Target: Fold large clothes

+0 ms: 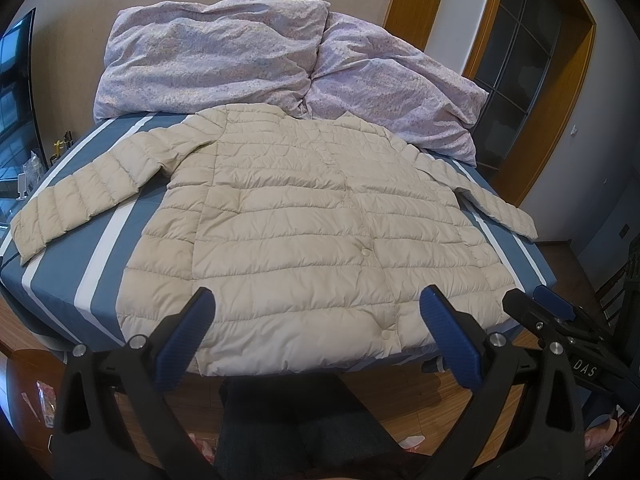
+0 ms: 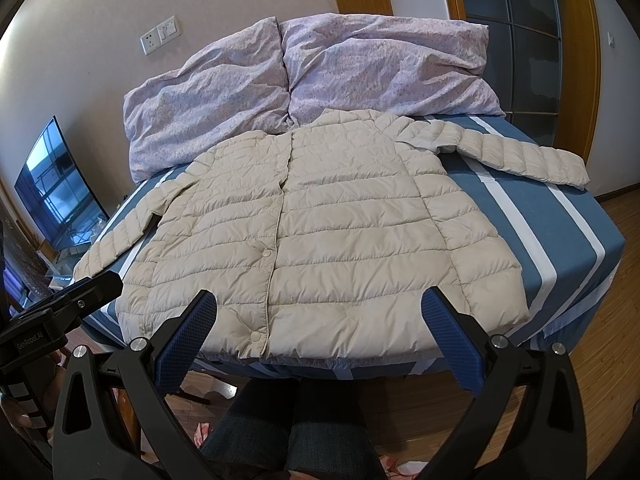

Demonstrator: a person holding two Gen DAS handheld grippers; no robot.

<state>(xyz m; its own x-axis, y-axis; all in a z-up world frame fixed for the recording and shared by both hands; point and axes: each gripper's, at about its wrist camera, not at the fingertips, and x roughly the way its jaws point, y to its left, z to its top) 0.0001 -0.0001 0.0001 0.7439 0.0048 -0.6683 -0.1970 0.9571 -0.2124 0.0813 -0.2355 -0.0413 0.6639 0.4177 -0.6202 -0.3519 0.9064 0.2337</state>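
Jacket (image 1: 304,220) flat on bed (image 1: 100,268), sleeves out. Left gripper (image 1: 316,320) & right gripper (image 2: 320,320) both wide apart, hovering, holding nothing.

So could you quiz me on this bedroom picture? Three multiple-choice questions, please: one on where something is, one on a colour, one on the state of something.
1. Where does the puffer jacket lie?
A. flat on the striped bed sheet
B. on the wooden floor
C. hung on the door

2. What colour is the jacket?
A. red
B. black
C. beige

3. How do the two hand-held grippers stand?
A. both shut on a sleeve
B. both open, holding nothing
C. one shut on the collar

Answers:
1. A, since it is spread front-up on the blue and white sheet, below the lilac pillows.
2. C, since its quilted shell is a pale beige throughout.
3. B, since the left hand-held gripper and the right hand-held gripper both show their blue fingers spread wide with nothing between them.
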